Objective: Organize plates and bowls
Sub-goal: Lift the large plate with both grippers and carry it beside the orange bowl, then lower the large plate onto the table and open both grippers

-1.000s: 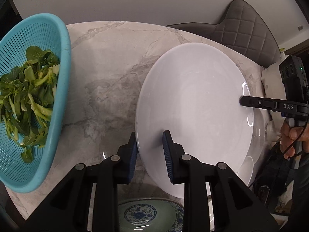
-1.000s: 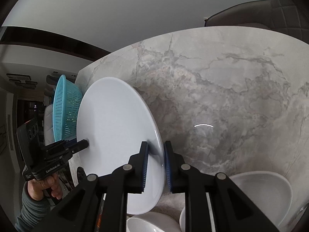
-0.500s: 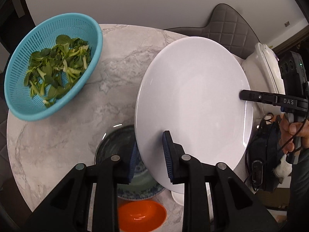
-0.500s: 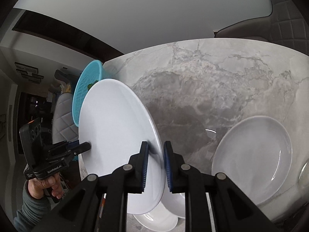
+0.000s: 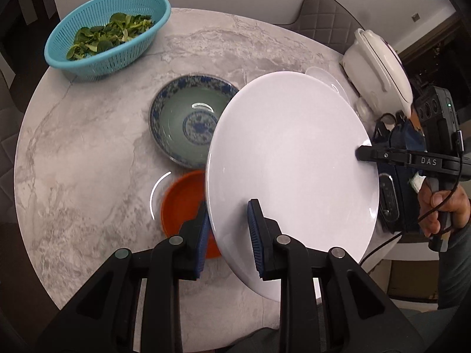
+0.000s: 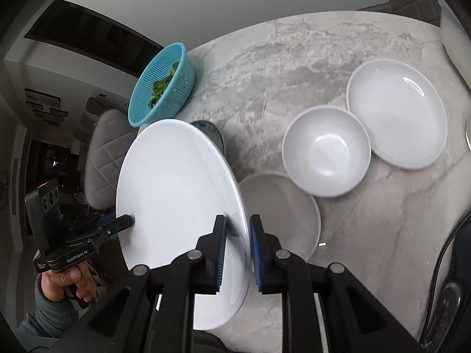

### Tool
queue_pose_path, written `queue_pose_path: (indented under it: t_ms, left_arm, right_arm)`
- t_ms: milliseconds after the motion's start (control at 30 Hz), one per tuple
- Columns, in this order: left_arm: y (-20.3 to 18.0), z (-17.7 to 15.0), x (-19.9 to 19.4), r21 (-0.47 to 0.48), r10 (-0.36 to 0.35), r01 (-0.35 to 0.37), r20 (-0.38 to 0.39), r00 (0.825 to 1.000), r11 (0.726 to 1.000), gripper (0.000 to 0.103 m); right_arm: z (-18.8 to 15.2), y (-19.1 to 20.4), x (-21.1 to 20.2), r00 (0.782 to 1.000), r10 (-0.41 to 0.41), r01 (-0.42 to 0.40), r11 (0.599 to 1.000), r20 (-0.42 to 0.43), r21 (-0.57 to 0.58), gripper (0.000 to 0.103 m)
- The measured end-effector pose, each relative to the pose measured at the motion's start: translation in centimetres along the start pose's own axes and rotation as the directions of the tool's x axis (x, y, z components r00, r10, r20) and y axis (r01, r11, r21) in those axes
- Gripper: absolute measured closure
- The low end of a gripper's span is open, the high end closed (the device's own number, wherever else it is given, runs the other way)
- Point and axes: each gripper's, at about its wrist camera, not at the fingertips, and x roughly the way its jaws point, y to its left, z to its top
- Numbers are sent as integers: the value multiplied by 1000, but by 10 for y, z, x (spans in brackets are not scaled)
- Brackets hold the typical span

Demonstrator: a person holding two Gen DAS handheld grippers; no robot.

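Observation:
Both grippers hold one large white plate (image 5: pixel 291 158) by opposite rims, lifted and tilted above the marble table (image 5: pixel 88 147). My left gripper (image 5: pixel 228 235) is shut on its near rim. My right gripper (image 6: pixel 238 253) is shut on the other rim of the plate (image 6: pixel 176 200). Below lie a blue-patterned bowl (image 5: pixel 188 117) and an orange dish (image 5: pixel 181 206). In the right wrist view a white bowl (image 6: pixel 325 151), a white plate (image 6: pixel 396 111) and a grey-white plate (image 6: pixel 279 209) lie on the table.
A turquoise colander of greens (image 5: pixel 106 38) stands at the table's far left edge. A white rice cooker (image 5: pixel 379 70) stands at the right, with a dark bag (image 5: pixel 394 176) beside it. A grey quilted chair (image 5: pixel 321 20) stands behind the table.
Both grippers have raised the white plate higher and pulled back; more of the table shows, including the patterned bowl, orange dish and the white bowl and plates.

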Motion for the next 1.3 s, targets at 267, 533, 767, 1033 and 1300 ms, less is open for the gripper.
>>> queue_pose_path:
  t_ms: [267,533,767,1033,1300]
  left_arm:
    - [-11,-104,5,-20,7,-8,-37,999,1000,81]
    - [-4,-169,24,-90,23,-28,-56,998,996,81]
    - [1,-205,60,-146,32,-45,-95,995,988,81]
    - [19,-210,91,-174,51,-64,-80,995,983,80]
    - [25,-196,113,-153,68,-78,-65,996,985,79]
  right_arm:
    - [-97,-9,15,1000,-7,9,996,-26,85,84]
    - [-155,-14,36,998,-9,15,997,-66,80,83]
    - [-179,-26,64,993,-48,53,998,-112,39,83]
    - [-182,-38,91,991,-73,76,997,-109,23,82]
    - [-181,-38,103,989,-111,112,994,-99,-5,81]
